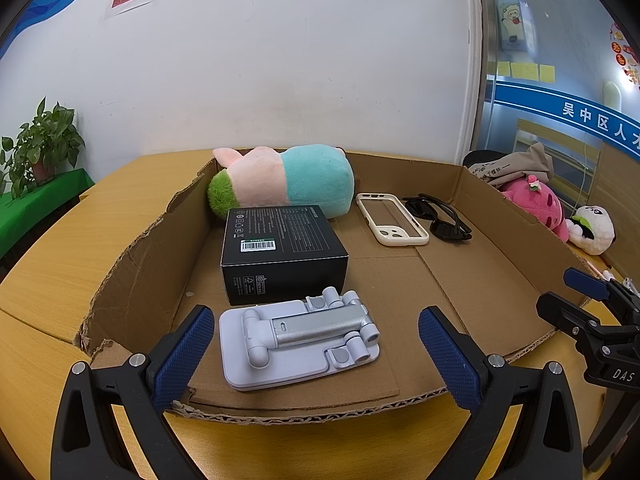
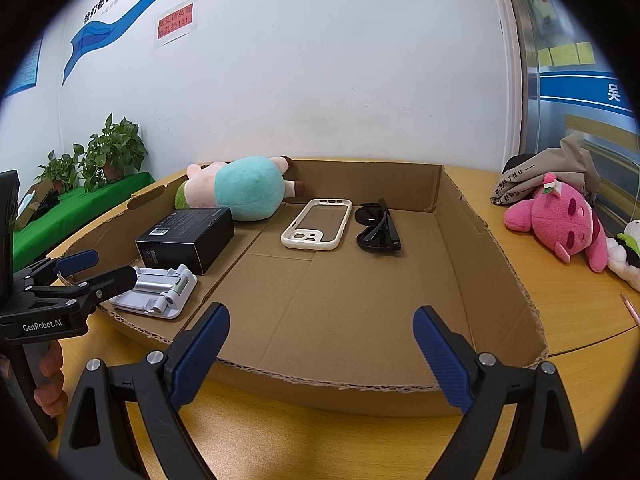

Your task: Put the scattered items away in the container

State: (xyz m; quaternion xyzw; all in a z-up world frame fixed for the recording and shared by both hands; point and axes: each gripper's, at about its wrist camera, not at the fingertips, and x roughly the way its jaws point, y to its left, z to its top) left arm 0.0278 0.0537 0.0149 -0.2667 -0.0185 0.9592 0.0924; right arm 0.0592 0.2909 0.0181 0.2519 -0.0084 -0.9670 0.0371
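Note:
A shallow cardboard box (image 1: 500,240) (image 2: 360,300) lies on a wooden table. Inside it are a white folded phone stand (image 1: 300,340) (image 2: 156,290), a black box (image 1: 280,252) (image 2: 188,238), a pink, teal and green plush (image 1: 288,180) (image 2: 240,188), a cream phone case (image 1: 390,218) (image 2: 318,224) and black sunglasses (image 1: 438,216) (image 2: 378,228). My left gripper (image 1: 316,356) is open and empty, its fingers either side of the phone stand at the box's near edge. My right gripper (image 2: 320,356) is open and empty at the box's near edge.
A pink plush (image 2: 560,220) (image 1: 536,204), a panda plush (image 1: 592,228) and a grey cloth bag (image 2: 548,176) lie on the table right of the box. A pink pen (image 2: 630,308) lies at the far right. Potted plants (image 2: 112,152) stand on a green shelf at left.

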